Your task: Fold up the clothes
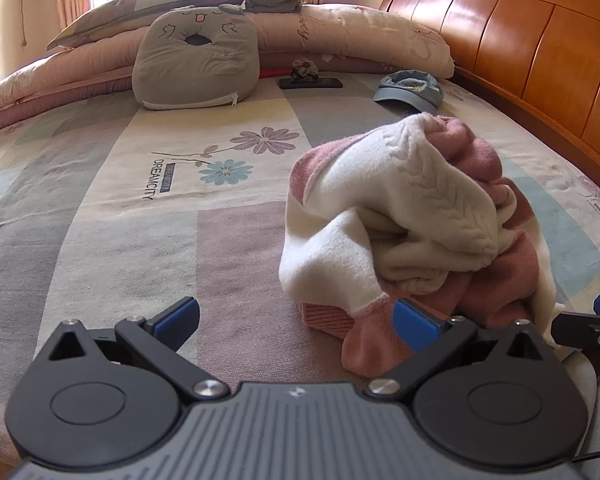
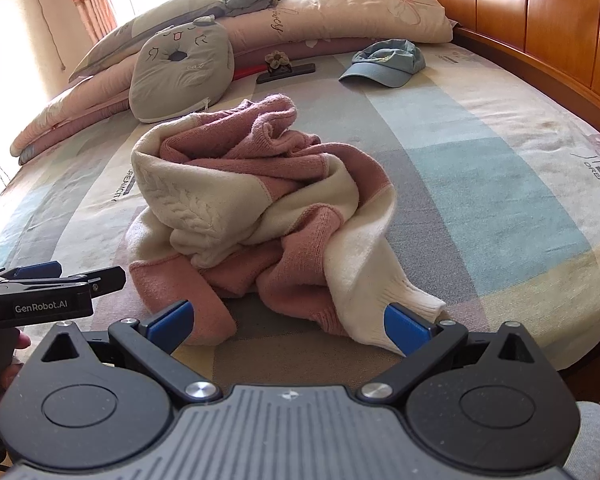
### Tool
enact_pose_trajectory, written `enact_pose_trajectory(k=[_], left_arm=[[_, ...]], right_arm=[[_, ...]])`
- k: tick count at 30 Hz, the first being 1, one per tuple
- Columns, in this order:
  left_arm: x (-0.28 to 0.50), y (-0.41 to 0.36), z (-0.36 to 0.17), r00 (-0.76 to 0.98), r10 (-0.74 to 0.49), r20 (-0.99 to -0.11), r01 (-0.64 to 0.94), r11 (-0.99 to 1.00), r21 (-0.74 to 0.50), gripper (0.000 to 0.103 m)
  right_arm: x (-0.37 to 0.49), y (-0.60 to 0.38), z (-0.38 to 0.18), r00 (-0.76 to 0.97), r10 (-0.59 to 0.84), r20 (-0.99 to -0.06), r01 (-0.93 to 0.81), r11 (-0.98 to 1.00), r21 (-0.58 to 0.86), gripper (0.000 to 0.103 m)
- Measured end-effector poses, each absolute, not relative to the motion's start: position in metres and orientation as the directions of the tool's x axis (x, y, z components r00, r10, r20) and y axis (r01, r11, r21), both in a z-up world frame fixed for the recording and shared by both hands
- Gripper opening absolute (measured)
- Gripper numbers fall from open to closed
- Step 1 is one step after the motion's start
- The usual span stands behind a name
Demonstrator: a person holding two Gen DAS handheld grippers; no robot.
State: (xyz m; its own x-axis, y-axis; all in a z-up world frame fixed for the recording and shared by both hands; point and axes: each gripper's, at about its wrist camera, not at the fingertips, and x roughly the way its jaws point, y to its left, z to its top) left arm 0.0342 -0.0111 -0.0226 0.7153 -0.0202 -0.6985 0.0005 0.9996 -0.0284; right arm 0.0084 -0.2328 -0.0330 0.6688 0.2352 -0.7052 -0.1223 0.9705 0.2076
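The pink-and-cream sweater [image 2: 260, 216] lies bunched on the bed [image 2: 480, 184]. It is soft, light and floppy. Both hand-held grippers, left [image 1: 296, 318] and right [image 2: 288, 322], stand open and empty. Grip the cream cuff [image 2: 416, 304], probably a sleeve end.

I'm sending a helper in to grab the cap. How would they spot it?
Look along the wooden headboard to the folded quilts at the far end of the bed. Just before them, flat on the bedsheet, lies the cap: the only blue denim item, brimmed, right of the black phone.
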Motion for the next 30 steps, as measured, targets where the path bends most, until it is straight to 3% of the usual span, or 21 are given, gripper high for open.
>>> enact_pose_trajectory(k=[30], left_arm=[[0.112, -0.027, -0.036, 0.641, 0.006, -0.768, 0.048, 0.998, 0.048, 0.102]], right_arm=[[0.091, -0.249, -0.031, 0.604, 0.173, -0.778, -0.104, 0.985, 0.139, 0.103]])
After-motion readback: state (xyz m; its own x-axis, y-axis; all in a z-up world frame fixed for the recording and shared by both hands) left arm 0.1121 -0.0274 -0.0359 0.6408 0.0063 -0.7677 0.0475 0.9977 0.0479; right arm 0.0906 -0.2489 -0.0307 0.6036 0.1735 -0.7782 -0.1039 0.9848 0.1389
